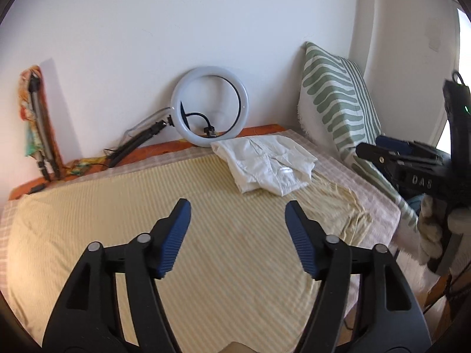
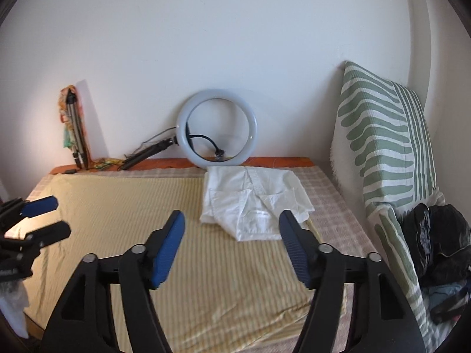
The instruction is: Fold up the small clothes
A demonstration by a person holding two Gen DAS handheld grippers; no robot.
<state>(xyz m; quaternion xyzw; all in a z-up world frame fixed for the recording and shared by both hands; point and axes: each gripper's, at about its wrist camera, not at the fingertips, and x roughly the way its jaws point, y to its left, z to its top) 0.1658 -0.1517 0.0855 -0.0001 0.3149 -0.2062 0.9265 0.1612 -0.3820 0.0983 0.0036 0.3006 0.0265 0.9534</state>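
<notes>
While both my left gripper [image 1: 238,209] and right gripper [image 2: 232,220] hover with fingers apart and empty, the white garment [image 2: 253,203] lies loosely folded at the bed's [image 2: 117,206] far side—finished or awaiting folding, I can't judge.

Left claw [image 1: 238,210]: jaws wide apart, empty, above striped bed [image 1: 117,206]. White garment [image 1: 266,164] crumpled near ring light [image 1: 210,111]; right claw [image 1: 397,153] beside pillow [image 1: 338,100].

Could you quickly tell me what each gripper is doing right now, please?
Left gripper: open, holding nothing.
Right gripper: open, holding nothing.
</notes>
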